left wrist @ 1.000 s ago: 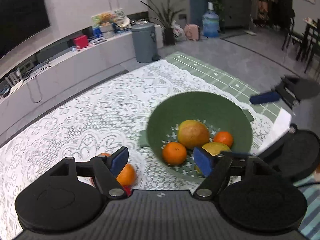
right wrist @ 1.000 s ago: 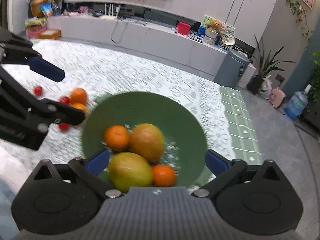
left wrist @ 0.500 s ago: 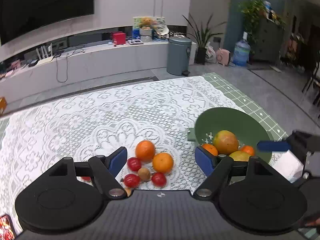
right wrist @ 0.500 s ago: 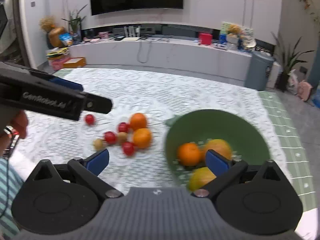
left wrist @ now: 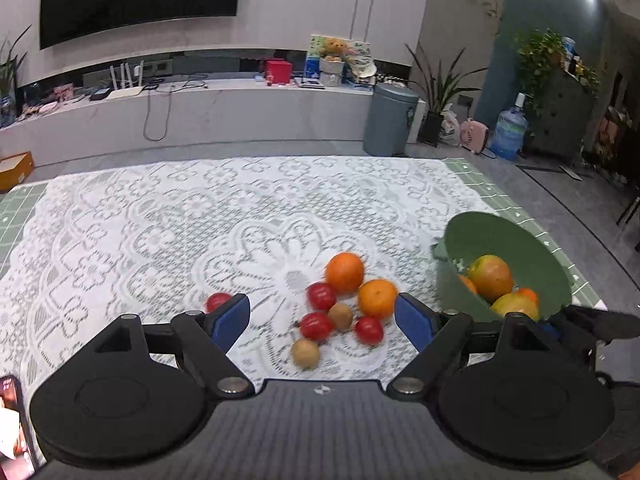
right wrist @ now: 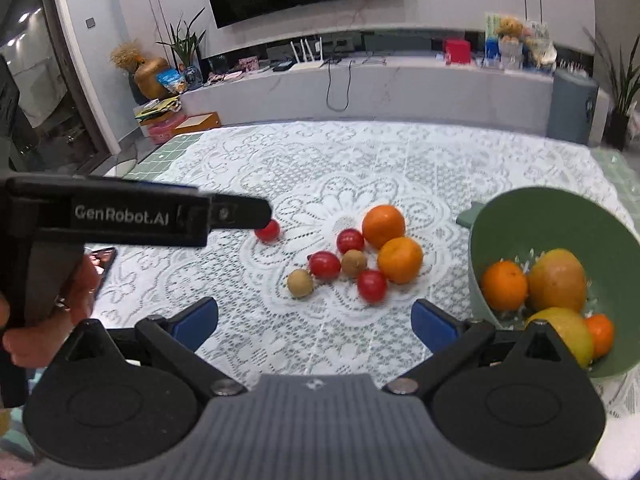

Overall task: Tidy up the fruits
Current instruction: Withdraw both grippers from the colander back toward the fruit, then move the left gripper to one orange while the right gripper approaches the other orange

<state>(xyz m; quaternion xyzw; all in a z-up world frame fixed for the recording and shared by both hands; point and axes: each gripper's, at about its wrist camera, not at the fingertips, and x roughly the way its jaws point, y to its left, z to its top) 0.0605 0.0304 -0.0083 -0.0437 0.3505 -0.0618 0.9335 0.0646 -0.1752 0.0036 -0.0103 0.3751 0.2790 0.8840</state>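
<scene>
A green strainer bowl stands at the right of the lace-covered table and holds two mangoes and two oranges. Loose on the cloth lie two oranges, several red tomatoes and two small brown fruits. My left gripper is open and empty just short of the cluster; it also shows in the right wrist view. My right gripper is open and empty, near the loose fruit.
A white lace cloth covers a green mat on the table. A phone lies at the front left edge. Beyond the table stand a low TV bench, a grey bin and plants.
Both grippers have swung left from over the bowl toward the loose fruit cluster. The bowl now sits at the right of both views. Both stay open and empty.
</scene>
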